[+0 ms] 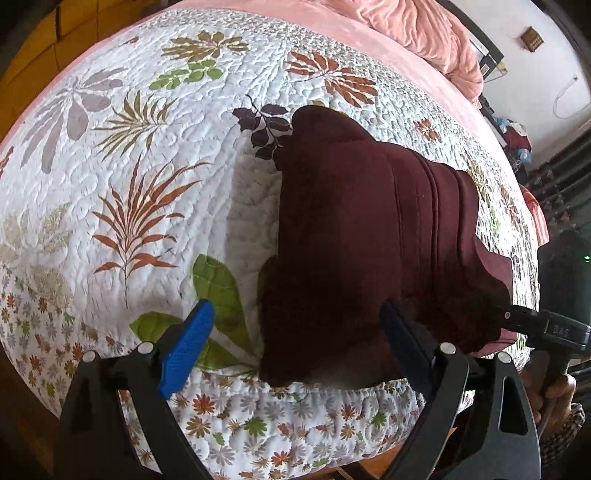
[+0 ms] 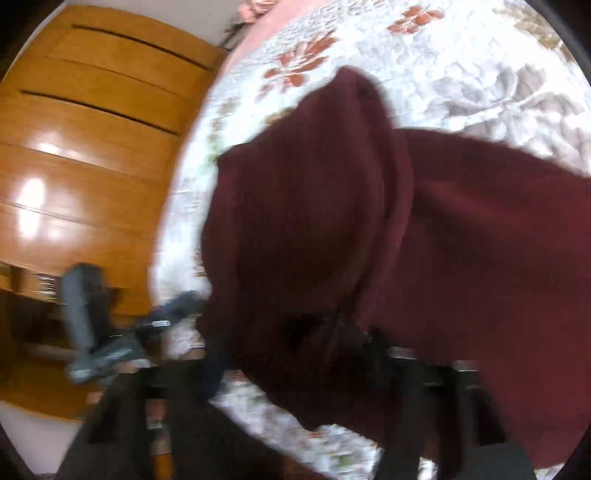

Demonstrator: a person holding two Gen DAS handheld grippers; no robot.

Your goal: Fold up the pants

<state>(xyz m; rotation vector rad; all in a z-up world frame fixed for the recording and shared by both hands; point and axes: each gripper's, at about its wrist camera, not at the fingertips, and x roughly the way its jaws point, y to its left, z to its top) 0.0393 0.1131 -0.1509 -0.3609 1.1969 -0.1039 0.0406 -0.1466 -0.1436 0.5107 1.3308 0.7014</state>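
Observation:
Dark maroon pants (image 1: 369, 229) lie folded in layers on the floral quilt (image 1: 147, 184) near the bed's front edge. My left gripper (image 1: 295, 332) is open, its blue left finger (image 1: 186, 350) over the quilt and its right finger (image 1: 402, 339) against the pants' near edge. My right gripper shows in the left wrist view (image 1: 517, 319) at the pants' right edge. In the blurred right wrist view the pants (image 2: 314, 221) fill the middle and cover my right gripper (image 2: 295, 354); whether it grips the cloth is hidden. The left gripper (image 2: 122, 339) shows at the left.
A pink blanket (image 1: 424, 33) is bunched at the far side of the bed. A wooden wardrobe (image 2: 85, 147) stands beside the bed. Clutter and a white wall (image 1: 546, 92) lie at the far right. The quilt's front edge (image 1: 295, 413) drops off just below the pants.

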